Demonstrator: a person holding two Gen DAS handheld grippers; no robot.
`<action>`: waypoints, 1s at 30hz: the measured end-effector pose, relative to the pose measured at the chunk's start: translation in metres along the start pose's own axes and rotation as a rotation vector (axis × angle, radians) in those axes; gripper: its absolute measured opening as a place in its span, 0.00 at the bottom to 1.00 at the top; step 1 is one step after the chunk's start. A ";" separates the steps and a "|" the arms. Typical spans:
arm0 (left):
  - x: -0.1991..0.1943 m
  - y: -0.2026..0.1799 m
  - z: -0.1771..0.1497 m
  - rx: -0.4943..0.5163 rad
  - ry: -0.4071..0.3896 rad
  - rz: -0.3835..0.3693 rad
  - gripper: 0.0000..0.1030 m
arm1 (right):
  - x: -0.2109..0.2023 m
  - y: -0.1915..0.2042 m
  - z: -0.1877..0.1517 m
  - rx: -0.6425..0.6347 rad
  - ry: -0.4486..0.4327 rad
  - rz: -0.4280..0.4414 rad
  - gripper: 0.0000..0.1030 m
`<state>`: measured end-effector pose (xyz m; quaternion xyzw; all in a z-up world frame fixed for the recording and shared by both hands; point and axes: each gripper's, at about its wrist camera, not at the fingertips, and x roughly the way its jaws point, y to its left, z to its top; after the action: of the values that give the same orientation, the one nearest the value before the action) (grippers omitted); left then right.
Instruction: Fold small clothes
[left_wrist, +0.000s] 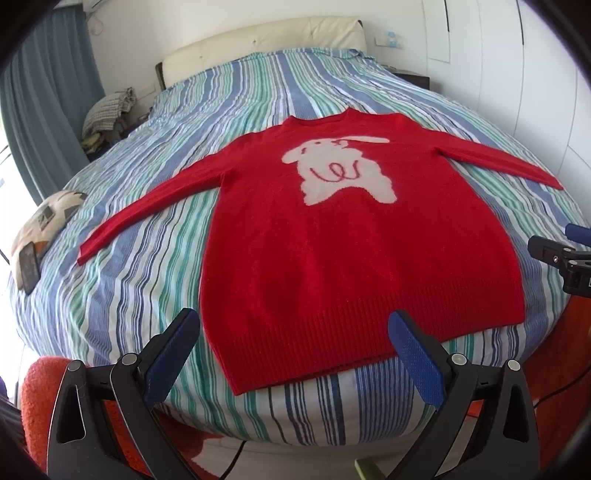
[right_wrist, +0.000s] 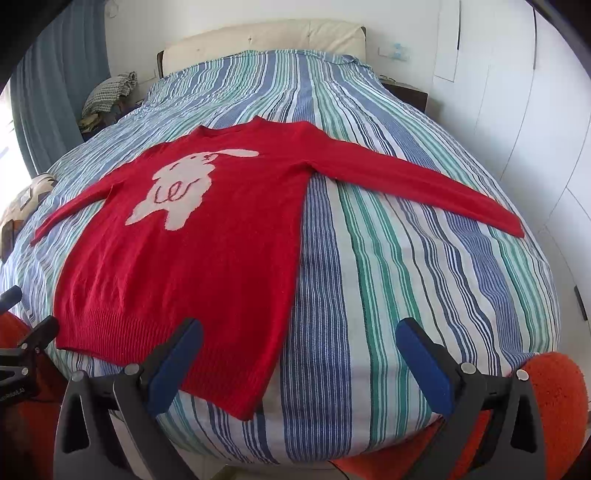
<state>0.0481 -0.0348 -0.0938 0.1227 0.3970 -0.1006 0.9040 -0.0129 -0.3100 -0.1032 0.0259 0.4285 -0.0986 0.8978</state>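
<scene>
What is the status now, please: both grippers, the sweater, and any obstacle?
Left gripper open, right gripper open, both empty. Red sweater flat on striped bed, sleeves spread, unfolded. Nothing lies on it.

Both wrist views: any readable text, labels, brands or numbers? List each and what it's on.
No text reads cleanly in either view.
White lettering on the other gripper's black body, at the frame edge in both views: cut off and blurred, unreadable.
Red sweater: only a cream animal figure with a red squiggle; not lettering as far as I can tell.
Striped bedspread, headboard, wall plates: no legible print.
</scene>
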 end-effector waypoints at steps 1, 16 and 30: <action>0.000 0.000 0.000 0.001 0.000 -0.001 0.99 | 0.001 -0.001 0.000 0.002 0.002 0.000 0.99; -0.002 -0.004 -0.003 0.025 -0.014 0.000 0.99 | 0.003 -0.001 -0.001 0.000 0.012 -0.004 0.99; 0.003 -0.007 -0.003 0.029 0.002 0.006 0.99 | 0.000 -0.006 -0.001 0.015 0.002 -0.001 0.99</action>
<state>0.0465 -0.0409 -0.0988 0.1371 0.3962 -0.1036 0.9020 -0.0147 -0.3154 -0.1037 0.0326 0.4288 -0.1022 0.8970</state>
